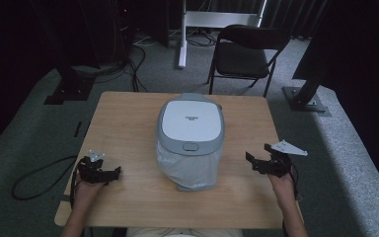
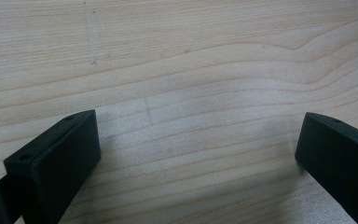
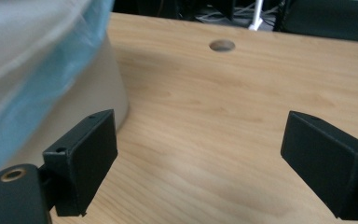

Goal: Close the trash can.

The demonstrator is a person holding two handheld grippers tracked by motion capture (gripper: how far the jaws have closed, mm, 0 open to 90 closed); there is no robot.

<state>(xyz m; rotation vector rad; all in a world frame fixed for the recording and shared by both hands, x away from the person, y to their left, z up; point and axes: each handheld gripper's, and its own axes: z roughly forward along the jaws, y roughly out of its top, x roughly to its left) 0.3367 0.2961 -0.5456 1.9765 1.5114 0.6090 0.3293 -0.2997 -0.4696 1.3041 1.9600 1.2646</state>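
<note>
While held low at the bottom left of the high view, left gripper (image 1: 109, 176) spread wide over bare table (image 1: 128, 123), empty. Right gripper (image 1: 257, 159) at lower right, likewise agape, clasping nothing. Between them at frame centre, a grey-lidded trash bin (image 1: 190, 129) with plastic liner (image 1: 190, 165), apart from both. Farther off, top centre, a black folding chair (image 1: 244, 52).

Pale matt wooden table (image 1: 128, 123) with fine, smooth grain. Grey and white smooth plastic lidded bin (image 1: 191, 126), faintly satin on top, lined with a thin, crinkled, translucent plastic bag (image 1: 190, 168). Matt black hard-plastic left gripper (image 2: 198, 154) and right gripper (image 3: 198, 163).
</note>
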